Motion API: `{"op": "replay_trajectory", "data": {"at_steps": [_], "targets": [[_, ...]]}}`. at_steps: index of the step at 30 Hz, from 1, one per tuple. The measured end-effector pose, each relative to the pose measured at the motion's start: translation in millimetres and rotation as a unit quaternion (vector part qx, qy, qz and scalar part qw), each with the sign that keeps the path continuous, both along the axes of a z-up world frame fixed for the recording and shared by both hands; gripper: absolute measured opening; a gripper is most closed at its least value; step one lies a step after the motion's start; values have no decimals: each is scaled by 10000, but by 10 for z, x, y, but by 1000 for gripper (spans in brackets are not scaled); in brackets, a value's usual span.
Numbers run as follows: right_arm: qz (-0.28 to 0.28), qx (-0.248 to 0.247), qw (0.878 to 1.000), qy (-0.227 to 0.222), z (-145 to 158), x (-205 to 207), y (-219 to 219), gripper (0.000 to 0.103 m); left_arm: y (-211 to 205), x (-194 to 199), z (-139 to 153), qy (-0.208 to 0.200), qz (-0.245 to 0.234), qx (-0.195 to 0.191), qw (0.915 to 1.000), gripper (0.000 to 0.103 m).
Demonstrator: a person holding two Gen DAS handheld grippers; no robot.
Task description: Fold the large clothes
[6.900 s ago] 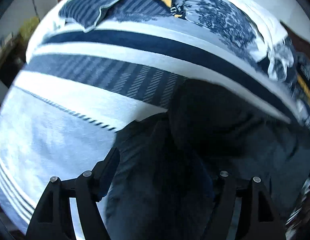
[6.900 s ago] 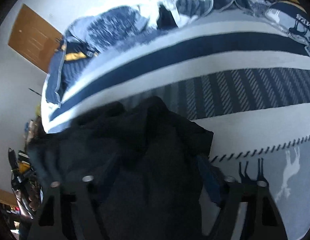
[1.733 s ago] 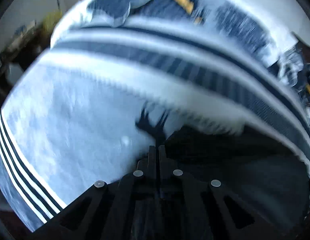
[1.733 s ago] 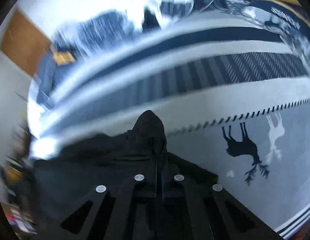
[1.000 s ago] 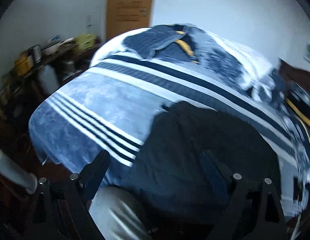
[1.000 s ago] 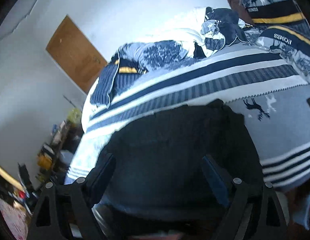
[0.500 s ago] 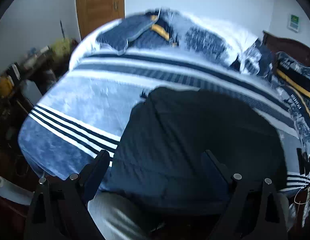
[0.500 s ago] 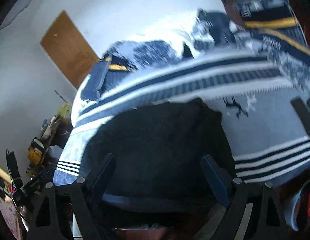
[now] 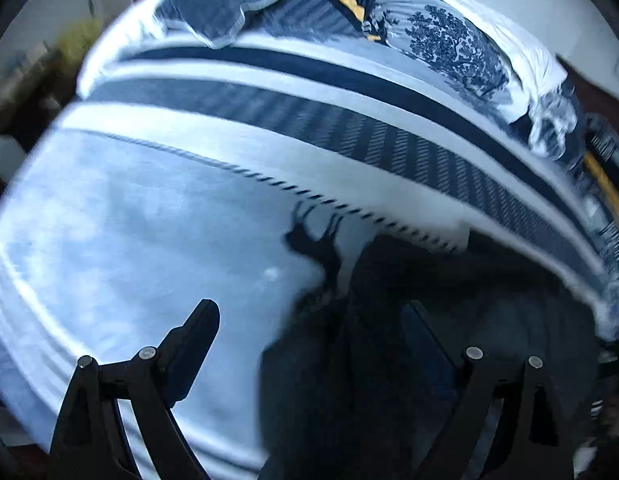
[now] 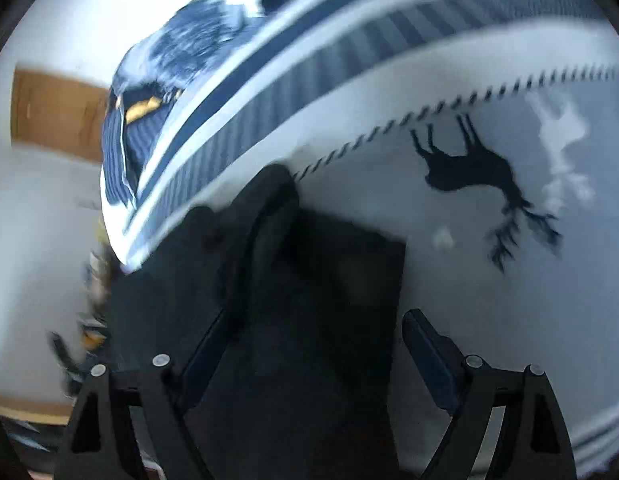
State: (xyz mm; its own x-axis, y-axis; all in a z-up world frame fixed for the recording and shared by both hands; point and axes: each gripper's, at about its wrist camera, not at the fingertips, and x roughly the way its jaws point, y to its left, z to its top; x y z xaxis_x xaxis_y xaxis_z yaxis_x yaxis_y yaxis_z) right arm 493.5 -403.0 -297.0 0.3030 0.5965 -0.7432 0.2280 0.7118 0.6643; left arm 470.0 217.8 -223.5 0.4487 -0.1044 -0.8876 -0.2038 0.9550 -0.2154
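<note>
Both grippers [image 9: 309, 316] [image 10: 309, 316] above dark garment [image 10: 309, 280]

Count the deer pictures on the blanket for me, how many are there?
2 in the right wrist view: a dark deer on the blanket, and a white deer beside it, nearer the right edge. The dark garment may hide more.

text: none could be read | bedspread [image 9: 157, 240]: only stripes and a dark deer figure [image 10: 469, 168], no lettering | pillows [image 9: 449, 44]: leafy print, too blurred for words
</note>
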Motion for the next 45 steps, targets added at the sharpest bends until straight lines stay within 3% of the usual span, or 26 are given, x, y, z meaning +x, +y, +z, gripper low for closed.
{"op": "replay_trajectory", "data": {"at_steps": [5, 8, 10, 12, 13, 14, 15, 16, 17, 18, 20, 24, 26, 30, 32, 34, 36, 37, 39, 40, 41, 43, 45], "targets": [[511, 539, 9972, 114, -283, 516, 81, 89, -112, 438, -426, 543, -682, -1013, 9910, 92], [953, 680, 9931, 103, -373, 716, 224, 90, -328, 499, -632, 910, -1117, -1101, 9834, 93], [1353, 803, 9875, 80, -385, 765, 342, 90, -462, 449, -654, 828, -1269, -778, 9854, 92], [1725, 587, 9832, 58, -404, 737, 476, 89, -534, 406, -651, 730, -1333, -726, 9857, 87], [1768, 387, 9835, 17, -406, 717, 521, 84, -562, 374, -651, 716, -1315, -762, 9858, 69], [1863, 188, 9823, -50, -381, 686, 581, 69, -607, 319, -623, 689, -1373, -898, 9840, 31], [1953, 117, 9807, -16, -375, 658, 633, 54, -627, 285, -591, 678, -1399, -1050, 9823, 16], [1938, 161, 9809, 64, -375, 638, 657, 33, -656, 241, -540, 655, -1367, -1017, 9832, 10], [1941, 120, 9809, 18, -328, 607, 686, 17, -715, 175, -438, 538, -1339, -722, 9869, 8], [1966, -131, 9803, -138, -229, 574, 723, 14, -741, 116, -334, 395, -1280, -573, 9893, 7], [1853, -468, 9808, -378, 10, 538, 754, 8, -664, 31, -74, 55, -1010, -712, 9923, 6], [1607, -631, 9790, -1083, 559, 530, 685, 6, -538, -6, 426, -707, -720, -858, 9912, 6], [1569, -714, 9745, -1434, 808, 592, 699, 6, -529, 101, 594, -809, -675, -750, 9916, 6], [1466, -882, 9692, -1771, 1018, 838, 753, 6, -486, 383, 777, -959, -657, -681, 9909, 6], [1343, -851, 9717, -1750, 1041, 996, 751, 6, -311, 535, 641, -784, -504, -786, 9925, 8], [1035, -784, 9806, -1465, 871, 1187, 797, 8, -296, 850, 301, -254, -464, -593, 9968, 15], [1018, -1117, 9841, -938, 475, 1469, 861, 13, -223, 1024, -43, 327, -173, -357, 9987, 16], [980, -1030, 9881, -582, 267, 1547, 786, 19, -136, 1033, -99, 356, -57, -536, 9979, 17], [647, -658, 9946, -476, 171, 1575, 601, 25, 108, 896, 13, -135, 215, -1163, 9929, 23], [391, -458, 9963, -606, 244, 1534, 459, 32, 224, 791, 130, -430, 381, -1168, 9915, 44], [216, -455, 9957, -772, 338, 1475, 348, 52, 315, 699, 247, -606, 583, -944, 9920, 70], [-200, -943, 9879, -1214, 633, 1244, 145, 82, 469, 432, 505, -954, 936, -540, 9896, 80], [-242, -931, 9858, -1374, 822, 979, 64, 82, 539, 178, 672, -1089, 992, -540, 9876, 80]]}}
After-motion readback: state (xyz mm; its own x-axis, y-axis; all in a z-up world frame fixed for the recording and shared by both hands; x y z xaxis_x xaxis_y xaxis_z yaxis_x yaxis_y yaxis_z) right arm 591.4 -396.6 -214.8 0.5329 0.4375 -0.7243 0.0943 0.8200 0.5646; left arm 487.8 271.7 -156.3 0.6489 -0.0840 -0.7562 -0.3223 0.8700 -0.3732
